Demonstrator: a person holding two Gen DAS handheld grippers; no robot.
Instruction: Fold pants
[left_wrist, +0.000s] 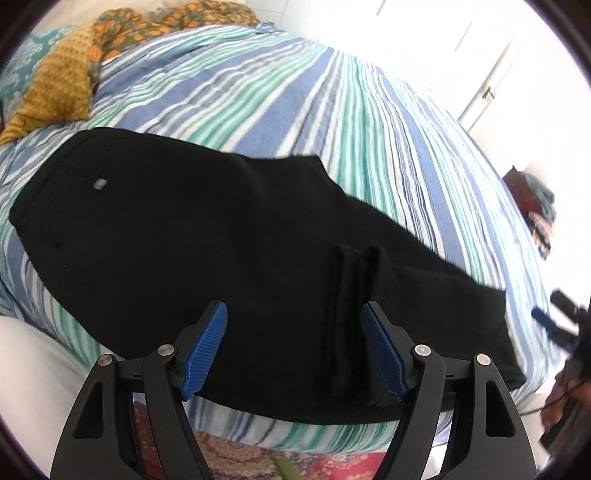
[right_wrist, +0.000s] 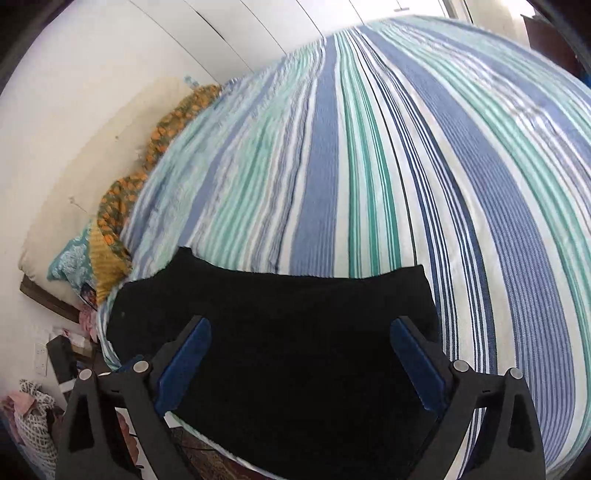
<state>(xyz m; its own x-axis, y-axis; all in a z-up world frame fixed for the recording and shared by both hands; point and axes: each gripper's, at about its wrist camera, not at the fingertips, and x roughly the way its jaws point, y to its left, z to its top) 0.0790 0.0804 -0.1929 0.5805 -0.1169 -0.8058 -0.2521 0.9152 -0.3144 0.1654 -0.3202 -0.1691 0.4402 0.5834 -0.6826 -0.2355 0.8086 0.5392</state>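
Your left gripper (left_wrist: 293, 345) hangs over the black pants (left_wrist: 207, 236), its blue fingers (left_wrist: 207, 350) apart. A raised fold of the cloth stands between them, but you cannot tell if they touch it. Your right gripper (right_wrist: 301, 363) has its fingers (right_wrist: 184, 362) wide apart over the pants (right_wrist: 280, 332), holding nothing. The pants lie flat on the striped bed (left_wrist: 332, 103), near its front edge. A yellow cloth (left_wrist: 59, 85) lies at the far corner.

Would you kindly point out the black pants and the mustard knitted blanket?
black pants (left_wrist: 166, 240), left wrist view, flat middle of the fabric.
mustard knitted blanket (left_wrist: 59, 81), left wrist view, centre of the knit.
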